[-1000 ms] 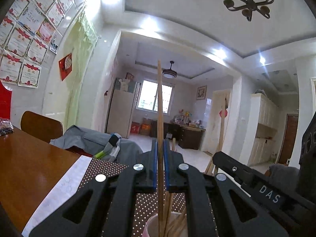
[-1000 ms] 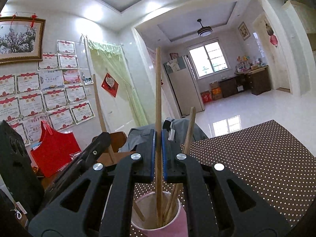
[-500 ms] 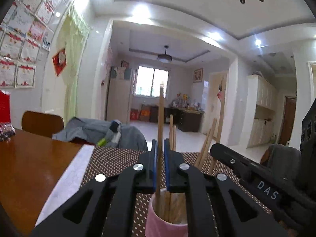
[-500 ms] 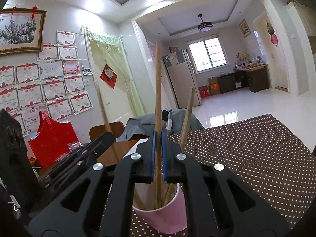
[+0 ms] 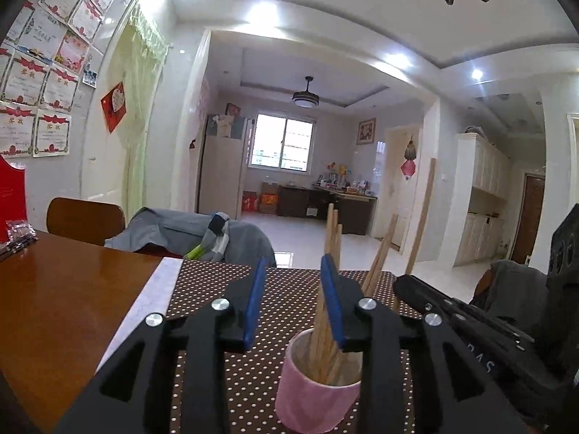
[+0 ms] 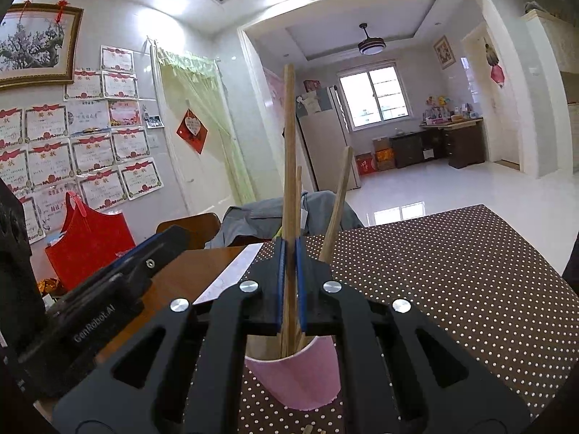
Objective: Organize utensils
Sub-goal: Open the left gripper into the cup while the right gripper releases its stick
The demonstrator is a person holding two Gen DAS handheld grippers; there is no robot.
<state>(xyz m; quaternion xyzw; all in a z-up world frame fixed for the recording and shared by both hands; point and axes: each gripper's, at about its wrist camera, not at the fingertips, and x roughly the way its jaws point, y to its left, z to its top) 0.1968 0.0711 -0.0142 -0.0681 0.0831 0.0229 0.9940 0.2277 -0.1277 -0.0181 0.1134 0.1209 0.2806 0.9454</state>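
Observation:
A pink cup (image 5: 315, 399) stands on the dotted brown mat (image 5: 224, 379) and holds several wooden chopsticks (image 5: 331, 238). My left gripper (image 5: 295, 267) is open and empty just above the cup's rim; the chopsticks lean behind its right finger. My right gripper (image 6: 288, 249) is shut on one wooden chopstick (image 6: 288, 152), held upright with its lower end inside the pink cup (image 6: 300, 376). Other chopsticks (image 6: 338, 209) lean in that cup. The right gripper's body shows at the right of the left wrist view (image 5: 470, 325).
The mat covers part of a brown wooden table (image 5: 54, 307). A chair with grey clothing (image 5: 188, 231) stands behind the table. A red bag (image 6: 90, 246) sits at the table's left by the wall. The left gripper's body (image 6: 90, 311) is close at the left.
My left gripper has opened and let its chopstick drop into the cup. Both views have lowered toward the cup. My right gripper stays shut on its chopstick.

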